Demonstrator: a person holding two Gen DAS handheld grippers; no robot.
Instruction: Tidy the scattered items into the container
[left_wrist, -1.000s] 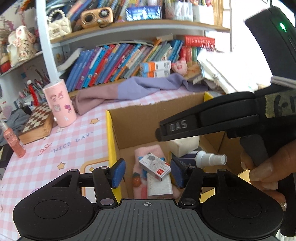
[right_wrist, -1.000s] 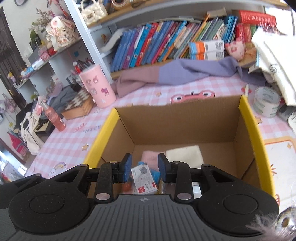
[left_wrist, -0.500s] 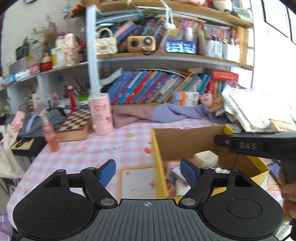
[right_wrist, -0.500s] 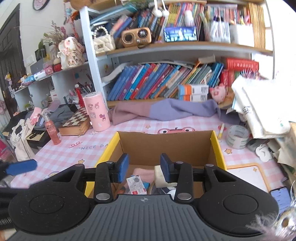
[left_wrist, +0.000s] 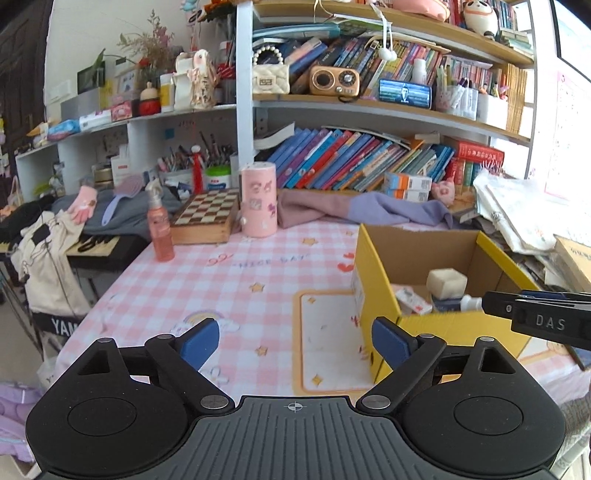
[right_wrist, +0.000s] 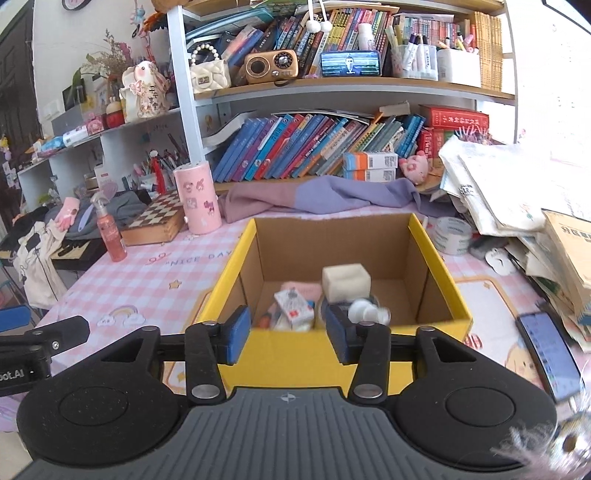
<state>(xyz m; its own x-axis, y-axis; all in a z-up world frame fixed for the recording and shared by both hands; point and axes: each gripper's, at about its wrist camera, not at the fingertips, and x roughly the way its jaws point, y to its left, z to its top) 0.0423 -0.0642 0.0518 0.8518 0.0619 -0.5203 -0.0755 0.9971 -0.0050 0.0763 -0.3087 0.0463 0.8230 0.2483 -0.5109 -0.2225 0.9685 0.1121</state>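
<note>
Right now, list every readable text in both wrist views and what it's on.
"NICE DAY": pink checked tablecloth.
"DAS": right gripper arm, seen in the left view.
"YAM", cut off: dark item left of the table.
"oot.AI", cut off: left gripper body, seen in the right view.
Book spines and small boxes: too small to read.

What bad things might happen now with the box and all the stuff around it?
1. The phone lies right by the yellow box, near the right gripper; a careless swing might knock it.
2. The pink spray bottle stands upright near the table edge, so the open left gripper reaching that way could tip it off.
3. The paper pile leans toward the box and may slide if bumped.
</note>
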